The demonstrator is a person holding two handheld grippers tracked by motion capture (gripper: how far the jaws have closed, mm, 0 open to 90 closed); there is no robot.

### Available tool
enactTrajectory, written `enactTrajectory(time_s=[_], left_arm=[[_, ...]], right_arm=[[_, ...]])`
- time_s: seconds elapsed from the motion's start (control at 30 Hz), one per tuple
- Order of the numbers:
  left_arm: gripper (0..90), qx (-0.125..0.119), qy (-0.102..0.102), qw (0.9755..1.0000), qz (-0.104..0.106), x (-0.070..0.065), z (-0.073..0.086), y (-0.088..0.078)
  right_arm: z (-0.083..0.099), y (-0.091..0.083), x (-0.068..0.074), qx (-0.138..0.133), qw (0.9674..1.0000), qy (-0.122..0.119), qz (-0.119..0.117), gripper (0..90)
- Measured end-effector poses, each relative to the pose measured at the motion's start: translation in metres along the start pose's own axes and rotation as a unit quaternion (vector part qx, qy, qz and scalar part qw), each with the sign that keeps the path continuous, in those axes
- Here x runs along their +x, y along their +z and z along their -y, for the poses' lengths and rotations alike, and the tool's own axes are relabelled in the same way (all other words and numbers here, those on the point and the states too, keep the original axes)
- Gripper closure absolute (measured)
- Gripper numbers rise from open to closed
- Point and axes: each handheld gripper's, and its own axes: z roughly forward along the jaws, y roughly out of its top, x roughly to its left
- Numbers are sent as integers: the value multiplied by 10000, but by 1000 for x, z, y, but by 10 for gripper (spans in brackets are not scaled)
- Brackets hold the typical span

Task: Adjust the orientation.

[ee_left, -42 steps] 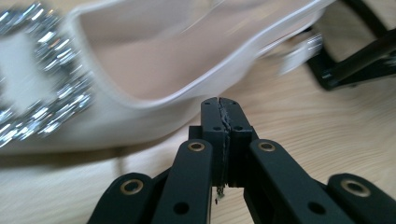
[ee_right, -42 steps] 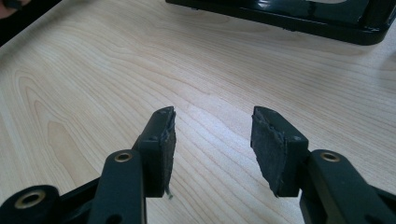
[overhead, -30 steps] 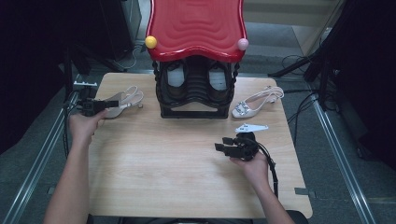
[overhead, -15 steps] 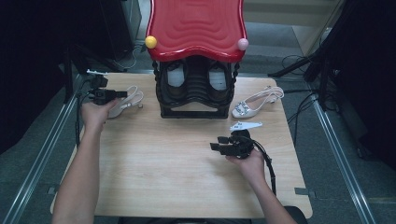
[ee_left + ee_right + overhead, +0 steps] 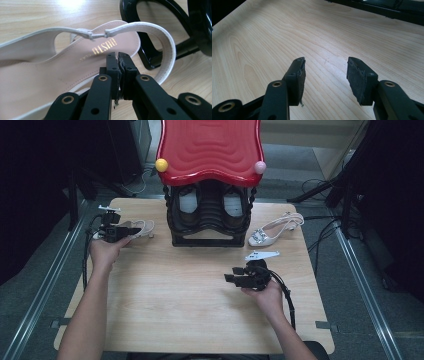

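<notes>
Left gripper [image 5: 131, 231] at left of frame, jaws nearly closed with nothing between, just over pale sandal [image 5: 50, 75] beside black rack [image 5: 210, 220]; right gripper [image 5: 231, 279] lower right, jaws wide, empty, above table [image 5: 165, 310]

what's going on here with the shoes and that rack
A person at a wooden table works a pair of tongs in each hand. The left tongs sit at the heel end of a pale slingback sandal lying left of the black shoe rack; their jaws are almost together, with nothing visibly between them. The right tongs hang open over bare tabletop, holding nothing. A second, matching sandal lies right of the rack, untouched.
</notes>
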Motion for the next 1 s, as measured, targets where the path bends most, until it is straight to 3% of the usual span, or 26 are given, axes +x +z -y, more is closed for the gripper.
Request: enactTrajectory(time_s=[0.37, 0.4, 0.77, 1.0], left_arm=[[881, 202, 118, 9997, -21, 0, 7, -12], [890, 172, 134, 9997, -113, 0, 8, -13], [899, 281, 89, 9995, -107, 14, 17, -30], [899, 354, 51, 9988, -329, 26, 18, -39]], right_arm=[[0, 0, 1, -7, 10000, 20, 25, 498], [0, 0, 1, -3, 10000, 26, 24, 497], [2, -1, 2, 37, 10000, 13, 54, 494], [6, -4, 3, -13, 9999, 66, 118, 493]])
